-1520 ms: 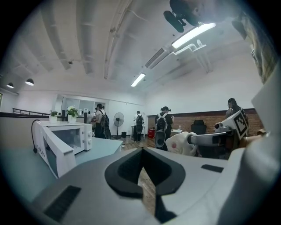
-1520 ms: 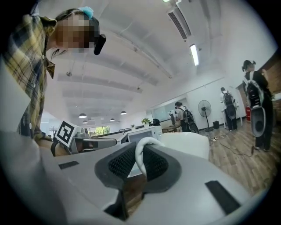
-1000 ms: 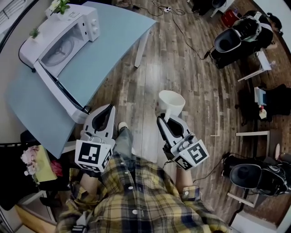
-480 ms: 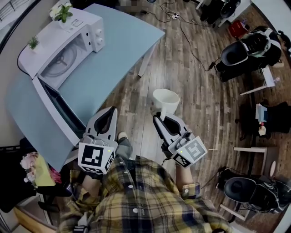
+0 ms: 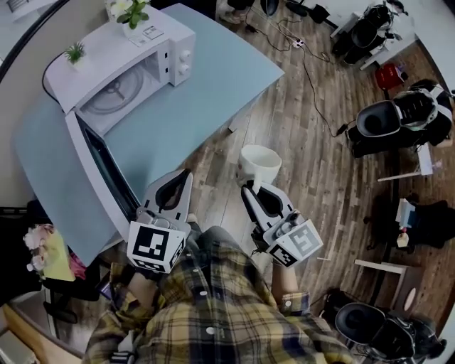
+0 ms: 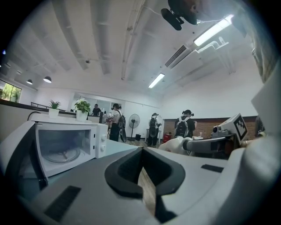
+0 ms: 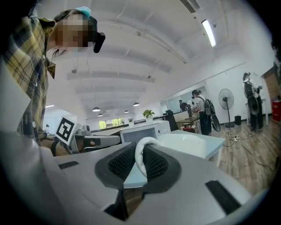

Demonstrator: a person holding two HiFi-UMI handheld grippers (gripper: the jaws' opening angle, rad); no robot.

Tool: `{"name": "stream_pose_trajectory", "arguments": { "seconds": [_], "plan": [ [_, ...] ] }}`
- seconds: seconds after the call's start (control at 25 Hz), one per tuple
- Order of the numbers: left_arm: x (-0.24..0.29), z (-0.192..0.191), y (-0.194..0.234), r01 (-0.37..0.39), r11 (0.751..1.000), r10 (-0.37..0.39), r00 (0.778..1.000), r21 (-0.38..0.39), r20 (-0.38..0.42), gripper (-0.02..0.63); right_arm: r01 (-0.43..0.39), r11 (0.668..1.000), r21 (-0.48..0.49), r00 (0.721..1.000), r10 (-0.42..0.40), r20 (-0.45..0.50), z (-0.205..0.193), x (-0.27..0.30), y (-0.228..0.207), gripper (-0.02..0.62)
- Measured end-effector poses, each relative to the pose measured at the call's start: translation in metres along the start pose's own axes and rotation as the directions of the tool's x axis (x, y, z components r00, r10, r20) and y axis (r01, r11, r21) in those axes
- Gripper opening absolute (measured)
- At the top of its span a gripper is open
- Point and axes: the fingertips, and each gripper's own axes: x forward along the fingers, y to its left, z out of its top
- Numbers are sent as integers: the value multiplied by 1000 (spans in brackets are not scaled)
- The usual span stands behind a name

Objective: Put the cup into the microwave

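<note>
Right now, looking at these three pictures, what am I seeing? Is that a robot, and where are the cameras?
It is no robot. A person holds a two-jaw gripper in each hand. The head view comes from a camera on the person's head and looks steeply down. Each gripper view comes from a camera riding on that gripper and looks along its jaws. The right gripper pinches the handle of a white cup. The left gripper is shut and empty. On the blue table stands an open white microwave with two small plants on top.
</note>
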Motion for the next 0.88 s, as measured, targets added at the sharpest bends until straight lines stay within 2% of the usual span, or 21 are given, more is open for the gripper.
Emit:
{"name": "stream_pose_trajectory", "arguments": {
  "seconds": [0.36, 0.56, 0.76, 0.88],
  "plan": [
    [6, 5, 20, -51, 998, 52, 998, -25, 38, -9, -96, 995, -21, 995, 95, -39, 0, 48, -2, 54],
    [14, 7, 48, -149, 987, 151, 987, -63, 44, -9, -194, 981, -21, 979, 192, -72, -1, 90, -16, 54],
    [17, 11, 81, -305, 947, 312, 949, -102, 56, -9, -345, 938, -28, 934, 341, -104, 5, 143, -29, 54],
    [16, 11, 103, -423, 897, 432, 900, -129, 56, -11, -457, 889, -27, 883, 451, -128, 7, 180, -31, 54]
  ]
}}
